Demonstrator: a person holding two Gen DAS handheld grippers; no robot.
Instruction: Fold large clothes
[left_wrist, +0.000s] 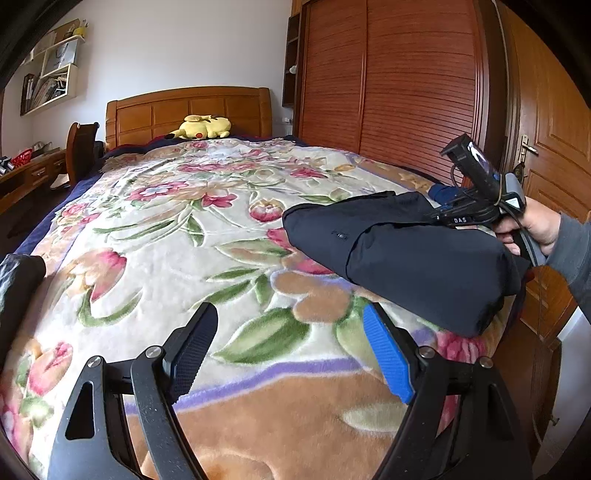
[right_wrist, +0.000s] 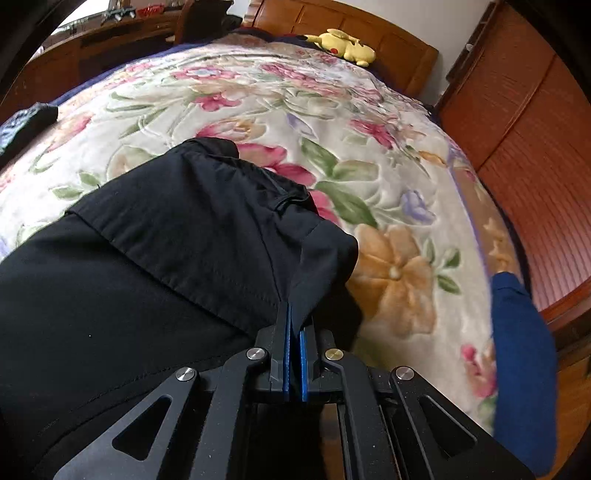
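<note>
1. The black garment (right_wrist: 155, 266) lies folded on the bed, directly ahead of and to the left of the right gripper (right_wrist: 294, 325), with its near right edge caught between that gripper's blue pads.
2. The right gripper is clamped together on a fold of the garment's cloth; only a thin sliver of fabric shows between the pads.
3. From the left wrist view, the same garment (left_wrist: 406, 251) sits ahead and to the right of the left gripper (left_wrist: 291, 354), apart from it.
4. The left gripper's jaws stand wide apart over the floral blanket (left_wrist: 177, 236), with nothing between them.
5. A hand (left_wrist: 532, 225) in a grey sleeve holds the right gripper's handle at the garment's far right.
6. A blue cloth (right_wrist: 524, 362) lies to the right of the right gripper, near the bed's edge.
7. Far ahead, a yellow plush toy (left_wrist: 203, 127) rests against the wooden headboard (left_wrist: 155, 110).
</note>
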